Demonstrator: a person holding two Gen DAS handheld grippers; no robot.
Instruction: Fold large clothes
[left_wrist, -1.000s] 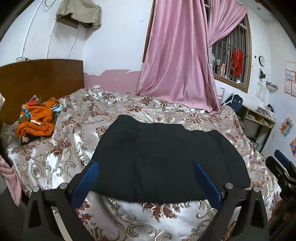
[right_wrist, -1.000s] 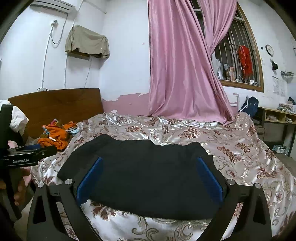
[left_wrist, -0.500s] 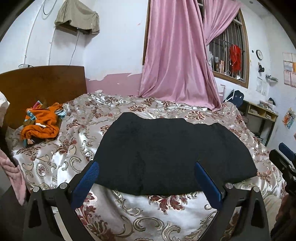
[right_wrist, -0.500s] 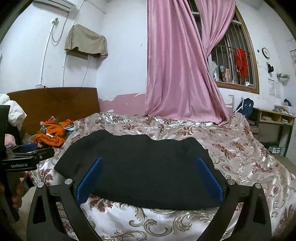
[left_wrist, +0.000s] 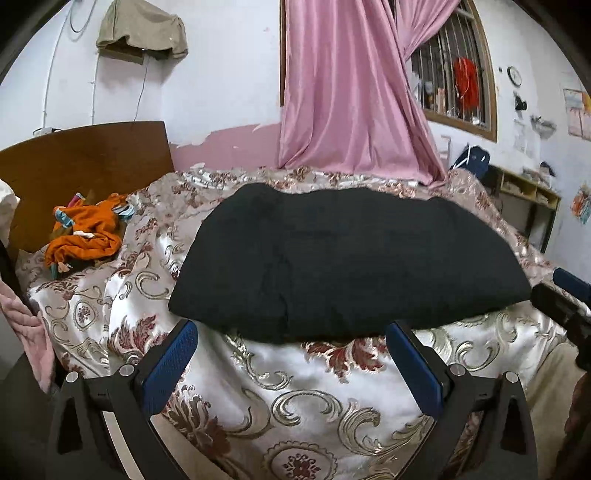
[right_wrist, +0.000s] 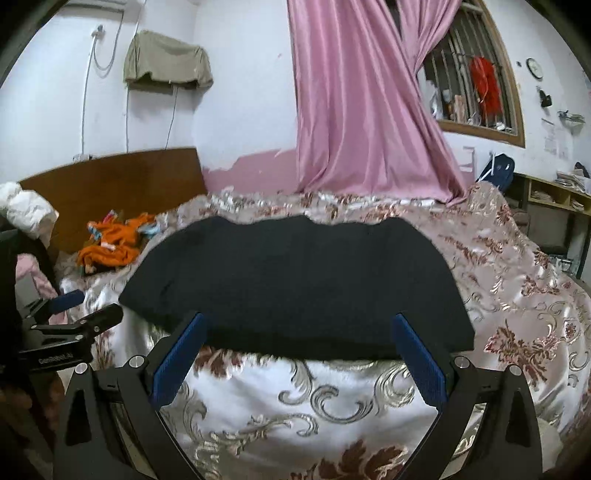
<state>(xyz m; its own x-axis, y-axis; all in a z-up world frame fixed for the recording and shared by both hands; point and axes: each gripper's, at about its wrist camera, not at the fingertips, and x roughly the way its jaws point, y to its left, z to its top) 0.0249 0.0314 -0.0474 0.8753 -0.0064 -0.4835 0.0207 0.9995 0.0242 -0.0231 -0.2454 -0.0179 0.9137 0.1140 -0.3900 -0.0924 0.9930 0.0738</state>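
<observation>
A black cloth (left_wrist: 347, 258) lies flat and folded on the bed (left_wrist: 303, 398), in front of the pink curtain (left_wrist: 351, 92). The left gripper (left_wrist: 291, 332) and the right gripper (right_wrist: 297, 328) are both wide open, holding nothing, just short of the cloth's near edge. Orange clothes (left_wrist: 86, 236) sit well to the left of the cloth.

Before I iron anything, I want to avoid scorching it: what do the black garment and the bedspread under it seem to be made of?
The black garment looks like a matte, soft knit or fleece: it reflects no light and shows only faint creases; the fibre cannot be told. The bedspread looks like glossy satin, possibly synthetic brocade: bright sheen, with woven-looking scroll and flower patterns.
</observation>
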